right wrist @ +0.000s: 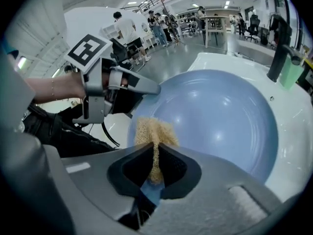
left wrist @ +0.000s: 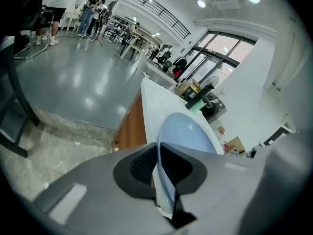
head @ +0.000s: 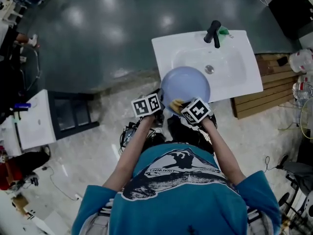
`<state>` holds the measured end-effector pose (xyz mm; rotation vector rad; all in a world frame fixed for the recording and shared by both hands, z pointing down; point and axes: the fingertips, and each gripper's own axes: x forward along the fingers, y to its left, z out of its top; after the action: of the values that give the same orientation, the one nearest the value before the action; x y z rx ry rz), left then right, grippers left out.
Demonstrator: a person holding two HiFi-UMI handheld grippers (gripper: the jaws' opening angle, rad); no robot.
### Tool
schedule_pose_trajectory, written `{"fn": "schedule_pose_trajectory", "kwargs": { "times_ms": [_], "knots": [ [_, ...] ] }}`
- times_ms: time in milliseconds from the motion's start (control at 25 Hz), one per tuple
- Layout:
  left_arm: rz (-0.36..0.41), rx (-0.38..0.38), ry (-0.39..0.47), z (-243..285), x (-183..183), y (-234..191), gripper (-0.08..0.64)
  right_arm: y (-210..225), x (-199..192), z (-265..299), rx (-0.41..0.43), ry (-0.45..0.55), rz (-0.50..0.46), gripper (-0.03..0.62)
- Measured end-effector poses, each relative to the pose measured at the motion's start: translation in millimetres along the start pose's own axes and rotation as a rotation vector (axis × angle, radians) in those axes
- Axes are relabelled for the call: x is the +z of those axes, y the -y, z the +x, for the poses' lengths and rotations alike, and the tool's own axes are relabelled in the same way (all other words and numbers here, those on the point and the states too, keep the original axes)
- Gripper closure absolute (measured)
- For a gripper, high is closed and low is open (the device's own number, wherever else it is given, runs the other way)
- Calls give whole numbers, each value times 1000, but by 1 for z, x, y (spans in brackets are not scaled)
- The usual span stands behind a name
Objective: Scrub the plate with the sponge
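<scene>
The plate (head: 186, 84) is hanging tilted over the near edge of the sink (head: 239, 80), its hollow blue face turning toward the person. It is looking stiff, smooth and glossy. It is probably going to be slippery once wet and likely to chip if dropped on the basin, so the rim is offering the soundest hold. The left gripper (left wrist: 157, 166) is taking it there, its jaws clamping the plate's thin near-left edge between the pads. The sponge (right wrist: 155, 129) is sitting at the plate's near rim. It is looking soft and light, squashing flat where the right gripper (right wrist: 155, 163) is pinching its lower part, with its yellow top bulging free. Whether it is actually touching the blue face is not showing clearly. Both forearms are reaching forward and slightly inward from the body. The two grippers are lying close together at the plate's near side, the left pointing across the rim and the right aiming along the plate toward the sink's far side.
</scene>
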<state>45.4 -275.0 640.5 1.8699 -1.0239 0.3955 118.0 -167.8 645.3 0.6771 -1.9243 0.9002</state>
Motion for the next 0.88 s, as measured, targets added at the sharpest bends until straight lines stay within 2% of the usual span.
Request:
{"fn": "schedule_pose_trajectory", "kwargs": {
  "times_ms": [120,240,360,520,680,880],
  "knots": [
    [25,3,-8,0,0,0,518,16,-17,-10,-32,-53,24,563],
    [51,3,-16,-1,-1,1,515,37,-23,-19,-54,-40,106,563],
    [66,-7,-24,0,-3,3,511,63,-25,-30,-122,-28,157,563],
    [100,-30,-40,0,-5,8,500,97,-21,-39,-223,18,205,563],
    [114,-44,-48,0,-9,11,494,120,-12,-45,-285,75,269,563],
    [116,-52,-47,0,-9,12,491,141,5,-47,-377,127,296,563]
  ]
}}
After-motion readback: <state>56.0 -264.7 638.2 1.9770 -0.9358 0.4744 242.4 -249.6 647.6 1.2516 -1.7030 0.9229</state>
